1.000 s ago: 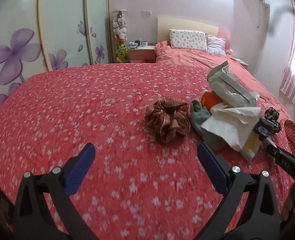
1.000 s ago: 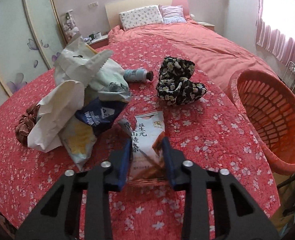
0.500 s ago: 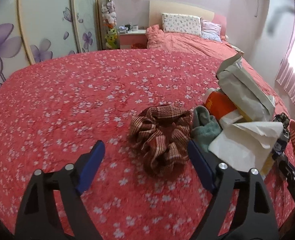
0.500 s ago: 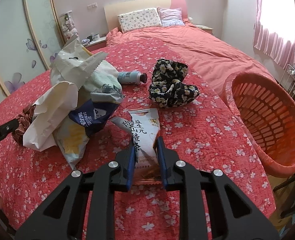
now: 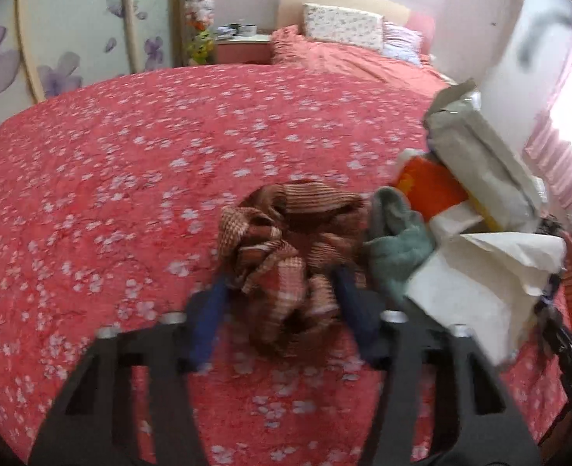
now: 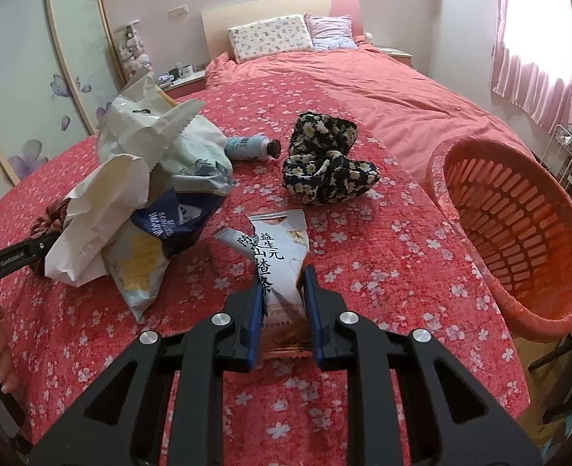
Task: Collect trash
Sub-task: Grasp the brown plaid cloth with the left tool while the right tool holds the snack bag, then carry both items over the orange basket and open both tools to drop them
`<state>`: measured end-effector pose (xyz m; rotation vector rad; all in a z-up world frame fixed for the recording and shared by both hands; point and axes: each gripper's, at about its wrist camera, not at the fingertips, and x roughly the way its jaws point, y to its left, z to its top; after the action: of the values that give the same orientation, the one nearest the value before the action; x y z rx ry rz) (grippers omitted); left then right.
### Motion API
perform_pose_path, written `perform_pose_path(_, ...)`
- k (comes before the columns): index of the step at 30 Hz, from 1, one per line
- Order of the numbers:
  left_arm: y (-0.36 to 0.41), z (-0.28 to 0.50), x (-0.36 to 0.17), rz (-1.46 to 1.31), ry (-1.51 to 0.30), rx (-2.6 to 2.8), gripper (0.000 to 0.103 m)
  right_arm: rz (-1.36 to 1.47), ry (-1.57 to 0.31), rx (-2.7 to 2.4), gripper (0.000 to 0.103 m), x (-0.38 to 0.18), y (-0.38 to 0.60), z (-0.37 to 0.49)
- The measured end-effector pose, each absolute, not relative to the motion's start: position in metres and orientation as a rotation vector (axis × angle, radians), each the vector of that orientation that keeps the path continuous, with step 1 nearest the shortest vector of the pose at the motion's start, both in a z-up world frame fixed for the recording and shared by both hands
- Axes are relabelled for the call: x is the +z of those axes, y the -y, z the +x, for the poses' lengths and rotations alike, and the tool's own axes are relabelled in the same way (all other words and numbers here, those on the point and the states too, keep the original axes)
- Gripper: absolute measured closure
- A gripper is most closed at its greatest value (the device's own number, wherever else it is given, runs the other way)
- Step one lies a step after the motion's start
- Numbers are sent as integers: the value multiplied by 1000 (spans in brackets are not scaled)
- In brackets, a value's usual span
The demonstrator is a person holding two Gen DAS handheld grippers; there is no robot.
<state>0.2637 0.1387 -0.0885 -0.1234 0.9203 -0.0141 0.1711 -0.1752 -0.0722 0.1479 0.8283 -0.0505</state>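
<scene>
My left gripper point(image 5: 280, 303) is down on the red flowered bedspread point(image 5: 130, 194), its jaws closing, and both blue pads touch the sides of a crumpled brown checked cloth point(image 5: 286, 240) between them. This view is blurred. My right gripper point(image 6: 282, 295) is shut on the lower part of a white and brown snack packet point(image 6: 278, 248) that lies flat on the bed. An orange slatted basket point(image 6: 519, 233) stands off the bed's right edge, a little right of that gripper.
A heap of trash lies between the grippers: a white paper bag point(image 6: 96, 213), a blue packet point(image 6: 173, 221), a grey bag point(image 5: 480, 155), an orange packet point(image 5: 429, 186) and a green cloth point(image 5: 398, 240). Beyond are a small bottle point(image 6: 247, 146) and a black floral cloth point(image 6: 325, 163).
My left gripper has moved forward and down onto the brown cloth, and its jaws have narrowed from wide open to the cloth's sides. The right gripper stayed put and tightened on the packet.
</scene>
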Motion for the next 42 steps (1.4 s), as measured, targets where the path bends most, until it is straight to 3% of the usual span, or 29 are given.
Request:
perform_pose_path(7, -144, 251, -82, -135, -888, -34, 76, 155, -786, -59, 84, -56, 180, 158)
perform_pose_path(21, -138, 191, -1, -105, -715, -80, 77, 196, -671, -91, 84, -17, 200, 123)
perform_pose_path(31, -58, 155, 42, -49, -646, -264, 77, 241, -592, -145, 84, 5, 229, 95)
perform_pose_path(42, 64, 160, 48, -18, -648, -462, 77, 279, -500, -264, 84, 17, 302, 81)
